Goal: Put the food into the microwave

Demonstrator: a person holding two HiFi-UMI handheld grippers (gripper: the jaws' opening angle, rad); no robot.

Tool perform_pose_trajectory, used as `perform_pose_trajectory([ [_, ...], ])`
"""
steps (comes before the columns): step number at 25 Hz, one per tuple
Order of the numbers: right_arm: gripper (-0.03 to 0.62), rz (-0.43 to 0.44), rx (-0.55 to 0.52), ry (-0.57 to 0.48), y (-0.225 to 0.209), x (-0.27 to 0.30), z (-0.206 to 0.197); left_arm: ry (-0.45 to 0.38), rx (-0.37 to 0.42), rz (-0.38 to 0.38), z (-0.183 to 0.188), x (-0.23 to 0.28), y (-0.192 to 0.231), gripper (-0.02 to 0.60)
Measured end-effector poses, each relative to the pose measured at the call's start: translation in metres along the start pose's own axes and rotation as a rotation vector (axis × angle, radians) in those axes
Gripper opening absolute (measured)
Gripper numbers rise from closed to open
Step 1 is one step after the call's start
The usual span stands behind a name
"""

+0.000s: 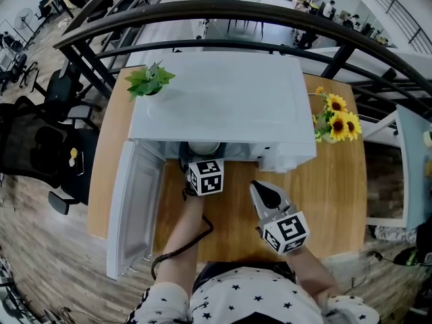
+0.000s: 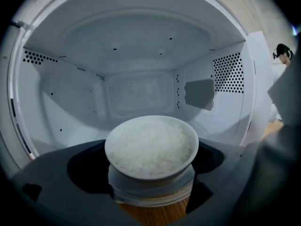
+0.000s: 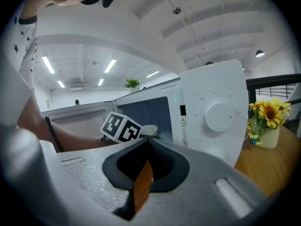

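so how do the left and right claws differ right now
The left claw is shut on a bowl of rice; the right claw is shut on nothing. The left claw reaches to the microwave's open mouth; the right claw hovers farther back over the wooden table. Both point toward the microwave.

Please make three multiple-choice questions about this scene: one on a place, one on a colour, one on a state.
1. Where does the plant stand?
A on the microwave
B on the floor
C inside the microwave

2. What colour are the flowers?
A red
B yellow
C blue

3. How is the microwave's door?
A shut
B open
C missing

Key:
1 A, it sits on the white top.
2 B, yellow petals show beside the microwave.
3 B, it stands swung out to the left, and the left tongs hold the bowl before the bare cavity.
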State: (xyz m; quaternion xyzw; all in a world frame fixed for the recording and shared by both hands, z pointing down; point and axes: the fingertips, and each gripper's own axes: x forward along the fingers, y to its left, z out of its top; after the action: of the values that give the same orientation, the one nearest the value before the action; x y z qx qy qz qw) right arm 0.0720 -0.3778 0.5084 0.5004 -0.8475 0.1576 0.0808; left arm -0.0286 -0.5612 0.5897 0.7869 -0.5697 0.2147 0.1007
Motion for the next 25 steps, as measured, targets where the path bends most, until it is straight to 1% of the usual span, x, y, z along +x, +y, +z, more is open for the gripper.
perform_pose_trajectory([
  [3, 0.005, -0.002, 0.002, -0.003, 0.002, -0.003, 0.0, -0.004, -0.005, 0.0, -0.001, -0.001, -0.001, 0.486],
  [7, 0.005, -0.008, 0.004, -0.009, 0.004, -0.009, 0.002, 0.004, -0.029, -0.02, -0.002, -0.007, -0.003, 0.486],
  [12, 0.005, -0.008, -0.007, -0.021, 0.013, -0.019, 0.005, -0.008, -0.045, -0.033, -0.002, -0.024, -0.006, 0.486],
  [18, 0.005, -0.007, -0.02, -0.038, 0.029, -0.038, 0.009, -0.044, -0.063, -0.051, 0.003, -0.058, -0.013, 0.486],
  [25, 0.005, 0.002, -0.054, -0.064, 0.054, -0.062, 0.01, -0.051, -0.072, -0.046, -0.002, -0.114, -0.015, 0.486],
])
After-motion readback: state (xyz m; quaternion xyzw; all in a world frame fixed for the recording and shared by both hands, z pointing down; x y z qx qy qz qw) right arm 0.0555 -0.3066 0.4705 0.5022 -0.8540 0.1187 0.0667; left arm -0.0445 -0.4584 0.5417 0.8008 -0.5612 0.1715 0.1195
